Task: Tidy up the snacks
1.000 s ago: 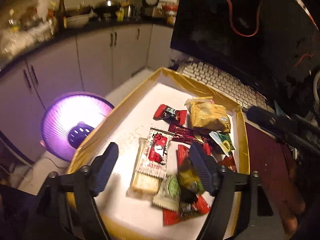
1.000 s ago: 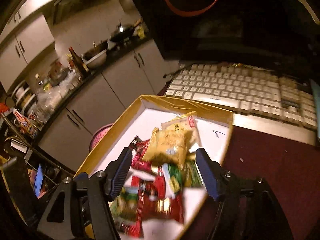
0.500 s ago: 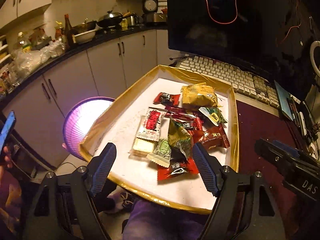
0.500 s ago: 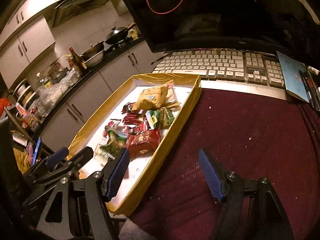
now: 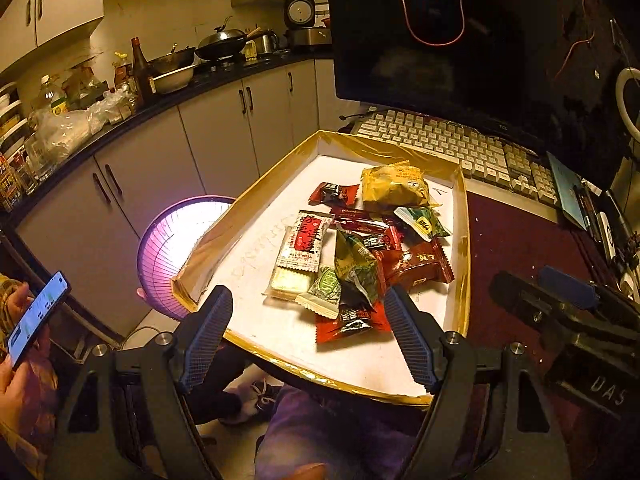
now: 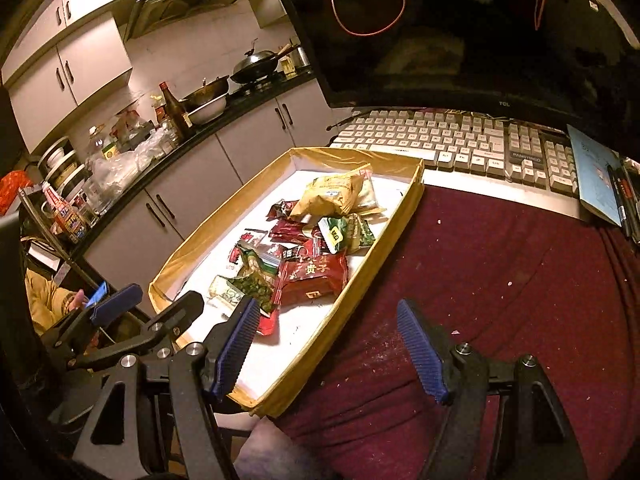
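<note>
A shallow rectangular tray (image 5: 464, 216) with glossy gold-foil walls and a flat white floor lies on the table's (image 6: 500, 280) dark red, lint-flecked cloth, its near end jutting past the edge. Crinkly snack packets (image 5: 360, 248) lie heaped in it: a puffy yellow bag (image 5: 394, 188), a red pillow pack (image 6: 312, 276), green sachets. The left tool (image 5: 308, 336) hangs wide open and empty above the tray's near rim; the right tool (image 6: 328, 352), ribbed blue pads likewise spread wide, holds nothing.
</note>
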A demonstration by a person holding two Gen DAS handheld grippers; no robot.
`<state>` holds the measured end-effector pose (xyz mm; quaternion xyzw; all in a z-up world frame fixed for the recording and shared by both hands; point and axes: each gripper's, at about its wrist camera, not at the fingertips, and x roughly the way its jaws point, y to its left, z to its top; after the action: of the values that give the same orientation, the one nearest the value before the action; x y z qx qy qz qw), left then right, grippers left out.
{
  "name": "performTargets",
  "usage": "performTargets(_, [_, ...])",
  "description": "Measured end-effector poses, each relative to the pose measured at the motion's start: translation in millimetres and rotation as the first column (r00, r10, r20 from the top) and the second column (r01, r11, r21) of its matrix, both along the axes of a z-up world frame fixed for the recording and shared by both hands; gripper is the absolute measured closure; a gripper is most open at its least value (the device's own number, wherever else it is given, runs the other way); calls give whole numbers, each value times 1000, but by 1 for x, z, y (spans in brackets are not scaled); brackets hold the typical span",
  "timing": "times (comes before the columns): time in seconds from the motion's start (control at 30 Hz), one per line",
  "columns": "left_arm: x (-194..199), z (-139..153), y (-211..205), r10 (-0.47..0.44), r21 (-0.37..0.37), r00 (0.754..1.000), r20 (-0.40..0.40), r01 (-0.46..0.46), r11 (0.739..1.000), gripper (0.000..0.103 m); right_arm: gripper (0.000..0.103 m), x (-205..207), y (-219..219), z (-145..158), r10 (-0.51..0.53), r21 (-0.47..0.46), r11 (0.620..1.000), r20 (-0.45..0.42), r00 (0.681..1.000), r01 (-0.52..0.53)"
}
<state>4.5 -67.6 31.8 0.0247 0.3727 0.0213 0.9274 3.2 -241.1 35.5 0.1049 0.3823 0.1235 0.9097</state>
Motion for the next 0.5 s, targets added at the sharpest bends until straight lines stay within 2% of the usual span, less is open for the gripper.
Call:
performTargets(0.2, [2,-3,5,17,10,1000,-4,-17,1000,24,30,7,1,-5,-8,15,1000,-23,1000,8])
performTargets(0.5, [5,-8,15,34,-20,999,-12,-34,999,24,30,13,9,-10,-1,14,1000,-44,999,2])
